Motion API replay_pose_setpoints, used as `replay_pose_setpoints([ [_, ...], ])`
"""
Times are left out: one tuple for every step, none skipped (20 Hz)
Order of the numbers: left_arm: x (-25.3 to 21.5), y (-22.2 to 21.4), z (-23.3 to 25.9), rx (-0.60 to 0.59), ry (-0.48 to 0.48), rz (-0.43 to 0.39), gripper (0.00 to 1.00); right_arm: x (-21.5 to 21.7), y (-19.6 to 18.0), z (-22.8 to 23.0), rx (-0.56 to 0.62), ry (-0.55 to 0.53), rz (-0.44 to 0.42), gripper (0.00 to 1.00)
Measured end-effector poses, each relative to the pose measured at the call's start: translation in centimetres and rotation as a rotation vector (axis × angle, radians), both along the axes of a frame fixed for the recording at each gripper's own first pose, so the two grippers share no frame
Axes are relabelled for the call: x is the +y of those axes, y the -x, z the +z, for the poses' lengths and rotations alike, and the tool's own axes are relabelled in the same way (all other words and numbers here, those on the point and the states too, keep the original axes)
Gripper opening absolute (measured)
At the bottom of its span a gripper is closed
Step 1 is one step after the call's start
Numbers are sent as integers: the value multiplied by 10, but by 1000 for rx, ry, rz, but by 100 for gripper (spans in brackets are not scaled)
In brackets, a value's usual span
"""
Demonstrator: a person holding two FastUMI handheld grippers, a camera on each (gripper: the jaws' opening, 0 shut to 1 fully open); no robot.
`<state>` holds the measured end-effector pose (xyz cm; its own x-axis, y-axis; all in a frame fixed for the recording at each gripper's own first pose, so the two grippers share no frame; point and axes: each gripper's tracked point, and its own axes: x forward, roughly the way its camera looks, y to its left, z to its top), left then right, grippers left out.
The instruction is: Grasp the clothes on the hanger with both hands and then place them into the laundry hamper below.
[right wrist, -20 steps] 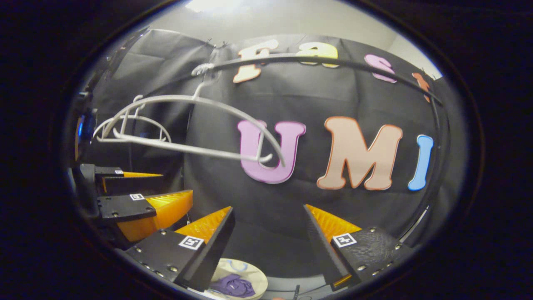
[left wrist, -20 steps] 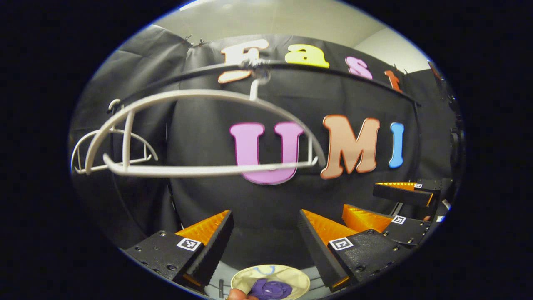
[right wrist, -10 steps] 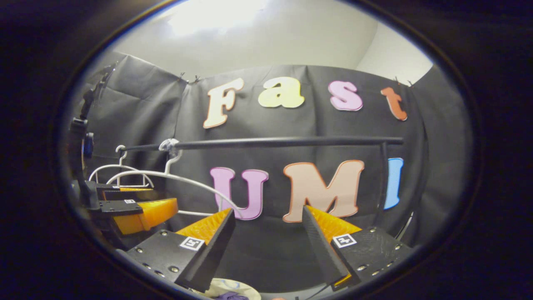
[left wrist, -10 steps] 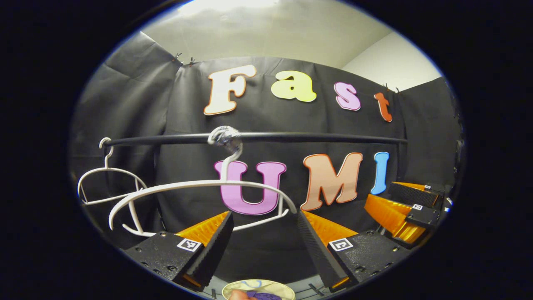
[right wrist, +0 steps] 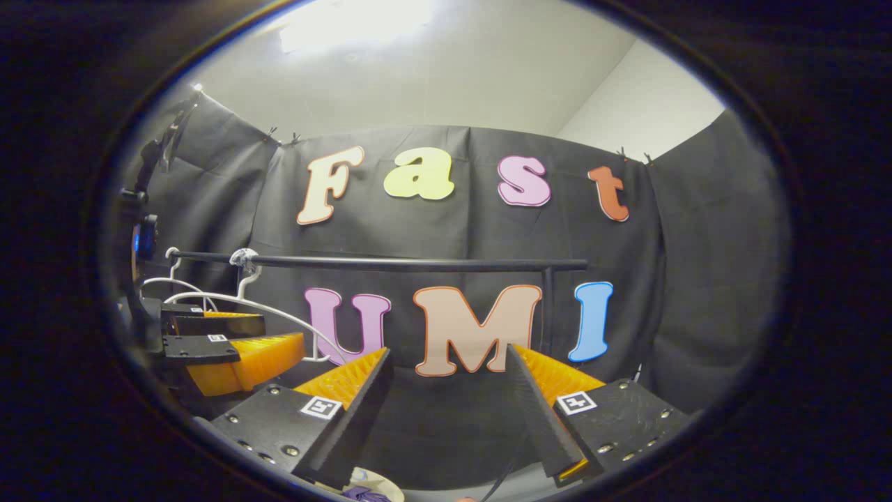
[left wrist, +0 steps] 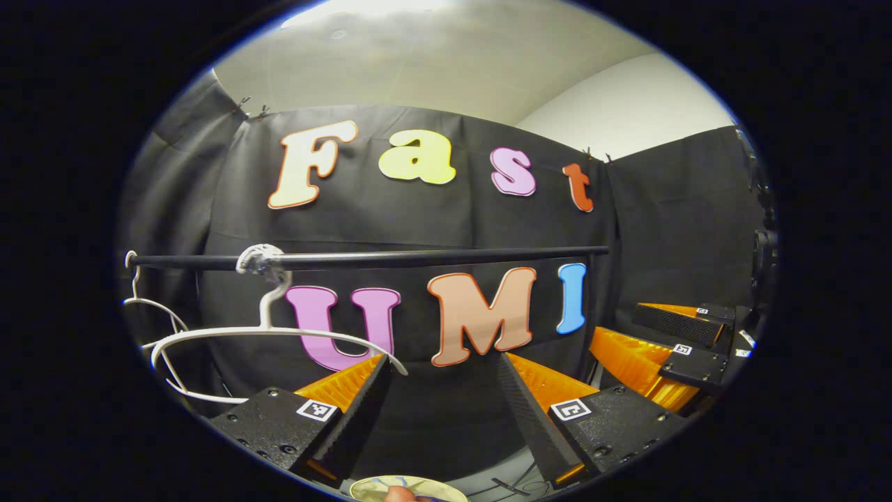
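The laundry hamper (left wrist: 408, 488) is being cut off at the bottom edge, just below and between the fingers of the left gripper (left wrist: 442, 369); only a purple scrap of the clothes (right wrist: 362, 494) is being glimpsed beneath the right gripper (right wrist: 446, 362). Both pairs of fingers are being held wide apart, gripping nothing. A bare white hanger (left wrist: 265, 335) is being seen hanging on the rail (left wrist: 418, 258) above the left finger. The finger tags are being left unread.

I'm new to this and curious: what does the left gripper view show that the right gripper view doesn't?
Left gripper view: the right gripper, open, at its right edge. Right gripper view: the left gripper, open, at its left edge, and purple cloth in the hamper. Both: the black rail, a bare white hanger, the hamper below.
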<state>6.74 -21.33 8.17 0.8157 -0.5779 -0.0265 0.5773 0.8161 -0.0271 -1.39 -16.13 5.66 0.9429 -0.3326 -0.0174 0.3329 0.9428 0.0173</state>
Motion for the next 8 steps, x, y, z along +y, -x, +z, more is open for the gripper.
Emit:
replay_pose_setpoints([
  [-4,3,-1,-3,-5,-13,94,-1,3,-1,2,1,-5,99],
  [-8,5,-1,-6,-10,-23,95,-2,5,-2,6,3,-9,99],
  [-12,8,-2,-9,-16,-32,96,-2,7,-3,10,4,-12,96],
  [-14,10,-3,-13,-22,-37,97,-2,7,-4,13,3,-14,95],
  [-16,13,-4,-16,-29,-42,98,-2,9,-4,15,0,-15,94],
  [-17,14,-6,-17,-36,-44,98,-4,9,-6,16,-4,-18,94],
  [-18,16,-8,-14,-42,-45,98,-4,8,-7,19,-6,-17,94],
  [-20,17,-10,-10,-46,-45,98,-6,9,-9,25,-3,-15,96],
])
